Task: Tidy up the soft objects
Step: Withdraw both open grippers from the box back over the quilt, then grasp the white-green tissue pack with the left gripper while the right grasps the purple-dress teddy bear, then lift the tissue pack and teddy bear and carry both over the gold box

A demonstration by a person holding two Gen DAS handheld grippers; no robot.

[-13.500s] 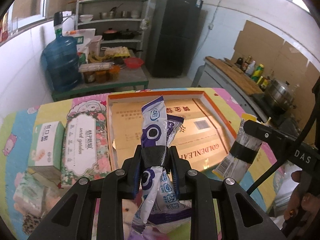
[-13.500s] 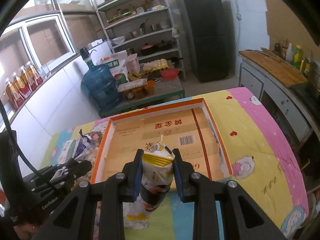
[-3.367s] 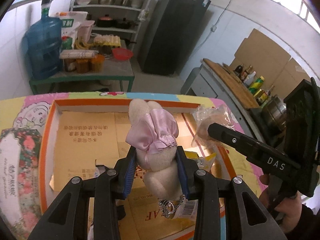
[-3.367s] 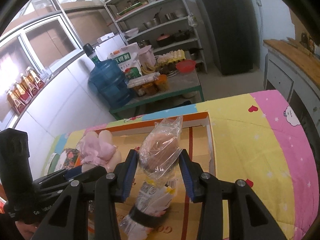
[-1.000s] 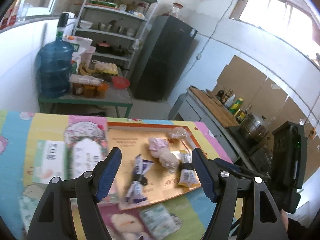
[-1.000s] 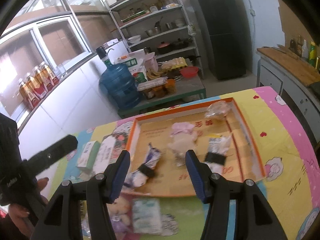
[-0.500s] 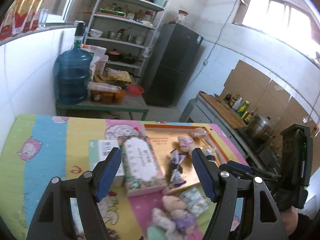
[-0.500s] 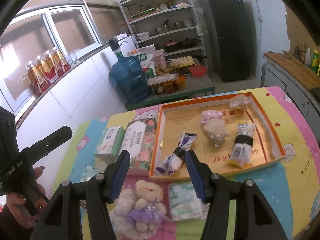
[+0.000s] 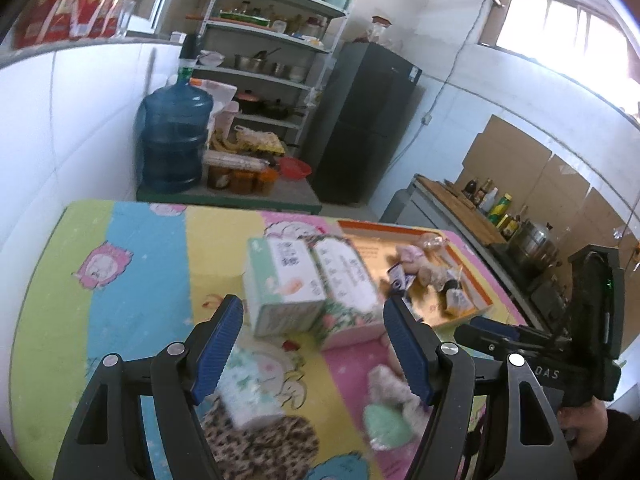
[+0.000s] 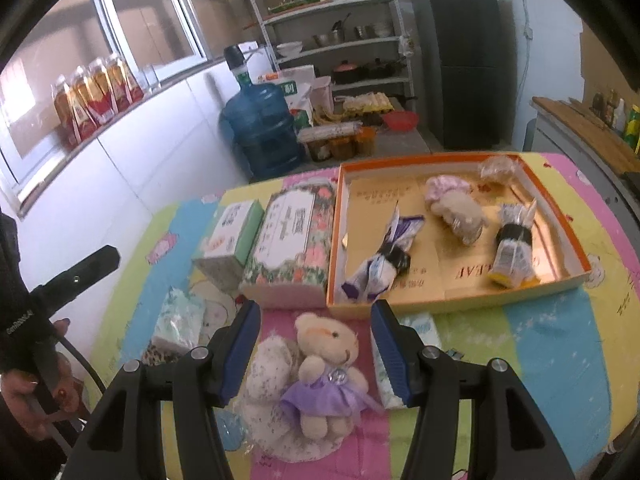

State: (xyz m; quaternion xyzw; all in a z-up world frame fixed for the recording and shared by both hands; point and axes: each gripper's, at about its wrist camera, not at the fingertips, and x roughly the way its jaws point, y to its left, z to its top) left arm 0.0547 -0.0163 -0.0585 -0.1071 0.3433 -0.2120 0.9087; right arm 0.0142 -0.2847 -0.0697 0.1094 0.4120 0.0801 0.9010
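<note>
An orange-rimmed cardboard tray (image 10: 576, 276) holds a purple snack pack (image 10: 382, 262), a plush toy in a pink cap (image 10: 454, 204), a yellow-ended pack (image 10: 514, 246) and a clear bag (image 10: 498, 170). A teddy bear in a purple dress (image 10: 326, 374) lies on a white cloth in front of the tray, between the fingers of my open, empty right gripper (image 10: 316, 356). My left gripper (image 9: 314, 348) is open and empty, above a green-white tissue pack (image 9: 244, 394). The tray also shows in the left wrist view (image 9: 464, 312).
A green tissue box (image 10: 230, 238) and a floral box (image 10: 290, 238) stand left of the tray. A tissue pack (image 10: 180, 320) and a leopard-print item (image 9: 260, 448) lie at the near left. Another pack (image 10: 424, 332) lies under the right finger. The table edge is close.
Both grippers have pulled back and swung left since half a second ago. The boxes and the teddy bear now sit closer and more central. Both grippers stay open and empty.
</note>
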